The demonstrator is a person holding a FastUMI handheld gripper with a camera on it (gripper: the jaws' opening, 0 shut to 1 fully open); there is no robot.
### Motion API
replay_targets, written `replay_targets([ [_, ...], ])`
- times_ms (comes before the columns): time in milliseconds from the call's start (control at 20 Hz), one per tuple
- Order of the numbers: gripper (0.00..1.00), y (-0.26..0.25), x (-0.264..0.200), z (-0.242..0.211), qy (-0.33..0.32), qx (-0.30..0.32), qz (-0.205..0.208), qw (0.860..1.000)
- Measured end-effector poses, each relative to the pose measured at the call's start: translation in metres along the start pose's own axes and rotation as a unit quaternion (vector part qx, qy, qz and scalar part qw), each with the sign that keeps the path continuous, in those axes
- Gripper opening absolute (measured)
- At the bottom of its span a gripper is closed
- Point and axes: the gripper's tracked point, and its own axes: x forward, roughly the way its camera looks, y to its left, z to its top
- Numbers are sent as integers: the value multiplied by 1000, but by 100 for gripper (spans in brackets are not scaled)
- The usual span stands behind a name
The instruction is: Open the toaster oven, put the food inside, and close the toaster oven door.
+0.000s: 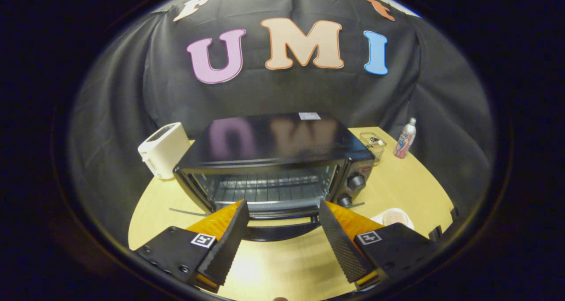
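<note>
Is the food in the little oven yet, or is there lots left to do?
Not yet. The toaster oven door already looks dropped open, and its rack looks bare. The gripper is open just in front of that door, holding nothing. The food sits on a plate beside the fingers. Left to do: pick it up, put it inside, then close the door.

Open tongs [282,212] facing toaster oven [273,159], door [278,230] down, bare table [282,265] between

Gripper [282,212] fingers spread, empty, before toaster oven [273,159] with door down
</note>
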Motion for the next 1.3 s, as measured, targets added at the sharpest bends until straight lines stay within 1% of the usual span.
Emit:
replay_targets([
  [200,100,-4,-11,-30,20,-2,-3,1000],
  [350,100,-4,-10,-41,35,6,-4,999],
  [550,100,-7,-15,-66,60,-2,-6,998],
  [750,100,-7,-6,-101,98,-7,-14,995],
  [900,100,3,3,-122,111,-5,-4,994],
  [1150,100,8,16,-137,124,-11,2,992],
  [1300,100,9,20,-137,128,-5,9,992],
])
